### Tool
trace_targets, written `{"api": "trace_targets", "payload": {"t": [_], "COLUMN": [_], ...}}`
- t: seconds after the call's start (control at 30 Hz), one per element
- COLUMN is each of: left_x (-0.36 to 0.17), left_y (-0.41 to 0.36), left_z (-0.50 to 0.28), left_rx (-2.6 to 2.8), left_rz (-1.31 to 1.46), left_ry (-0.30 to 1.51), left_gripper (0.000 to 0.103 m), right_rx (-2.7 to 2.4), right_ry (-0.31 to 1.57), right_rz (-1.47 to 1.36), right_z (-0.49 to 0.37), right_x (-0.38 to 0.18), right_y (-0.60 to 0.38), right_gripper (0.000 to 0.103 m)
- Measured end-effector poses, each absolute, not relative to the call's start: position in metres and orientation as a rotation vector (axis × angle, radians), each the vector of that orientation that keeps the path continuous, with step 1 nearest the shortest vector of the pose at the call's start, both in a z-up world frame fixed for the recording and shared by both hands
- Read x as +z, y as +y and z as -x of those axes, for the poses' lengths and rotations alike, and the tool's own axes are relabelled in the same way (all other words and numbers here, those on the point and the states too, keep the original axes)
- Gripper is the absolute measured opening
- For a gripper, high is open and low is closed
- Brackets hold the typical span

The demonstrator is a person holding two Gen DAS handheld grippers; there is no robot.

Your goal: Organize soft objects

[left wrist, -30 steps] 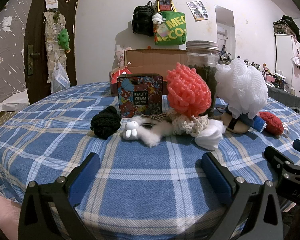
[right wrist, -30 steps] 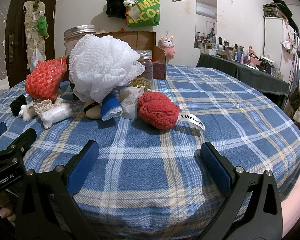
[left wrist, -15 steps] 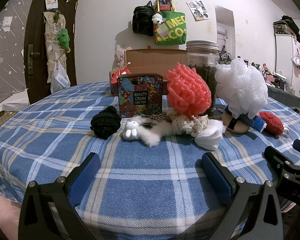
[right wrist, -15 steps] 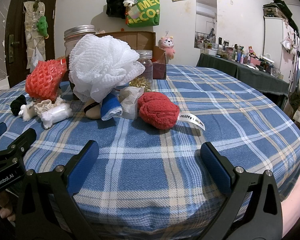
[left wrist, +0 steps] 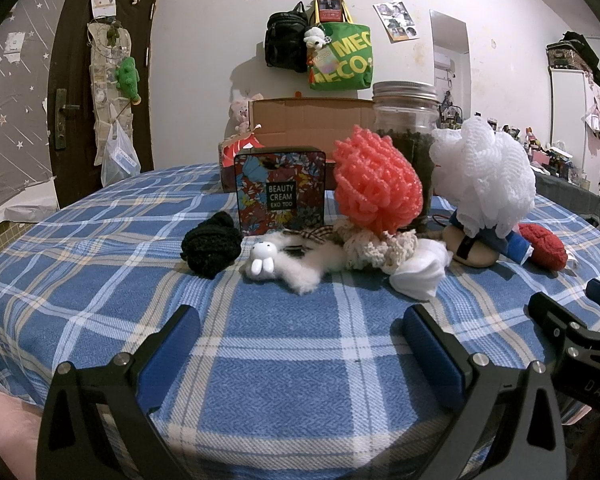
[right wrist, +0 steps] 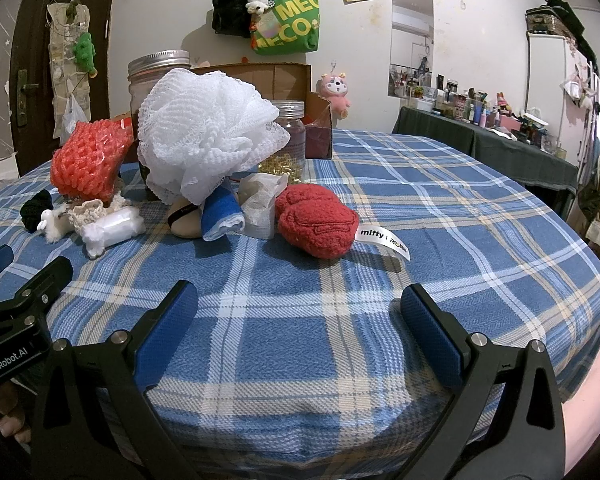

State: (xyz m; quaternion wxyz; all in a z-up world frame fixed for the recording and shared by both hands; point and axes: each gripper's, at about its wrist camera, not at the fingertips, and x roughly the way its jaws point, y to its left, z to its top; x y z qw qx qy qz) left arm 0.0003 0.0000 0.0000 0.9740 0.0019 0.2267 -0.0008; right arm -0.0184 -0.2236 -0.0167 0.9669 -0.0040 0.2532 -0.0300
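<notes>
Left gripper (left wrist: 300, 344) low centre of frame, jaws spread wide, nothing held; right gripper (right wrist: 298, 320) same, jaws apart, empty. Both unmoved versus earlier frames; pile unchanged.

Soft objects clustered mid-frame on blue plaid tablecloth (left wrist: 284, 364), well apart from both tools. Count: two mesh bath poufs, coral pouf (left wrist: 378, 186) and white pouf (left wrist: 486, 172); one black knit scrunchie (left wrist: 210, 246); one white bunny plush (left wrist: 262, 264); one red plush pouch (right wrist: 316, 224); one blue cloth roll (right wrist: 222, 214).

Behind: two glass jars, large jar (left wrist: 406, 120) and small jar (right wrist: 286, 140); one "BEAUTY CREAM" tin (left wrist: 280, 192).

Both tongs (left wrist: 300, 344) (right wrist: 300, 320) agape, apparently empty
</notes>
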Motion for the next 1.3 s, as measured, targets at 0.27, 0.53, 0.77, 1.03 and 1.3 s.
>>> {"api": "trace_targets", "payload": {"t": [0.27,0.53,0.77,1.03,1.3], "left_x": [0.0,0.0,0.001,0.026,0.06], "left_y": [0.0,0.0,0.0,0.004,0.006], "left_z": [0.0,0.0,0.0,-0.005,-0.028], "left_rx": [-0.002,-0.002,-0.006,-0.05,-0.101], "left_rz": [-0.003,-0.003,0.0,0.016,0.024], "left_ry": [0.457,0.458,0.465,0.403,0.38], "left_gripper": [0.103,0.103,0.103,0.103,0.103], "right_rx": [-0.061,-0.061,-0.048,0.023,0.157], "right_ry": [0.511,0.512,0.545,0.519,0.482], "right_rz": [0.008,0.007,0.005,-0.06,-0.114], "right_z": [0.018,0.019,0.018,0.01,-0.014], "right_x": [-0.017,-0.016,-0.014,0.01,0.044], "right_y": [-0.223,-0.223,-0.222,-0.239,-0.252], "right_gripper": [0.103,0.103,0.103,0.103,0.103]}}
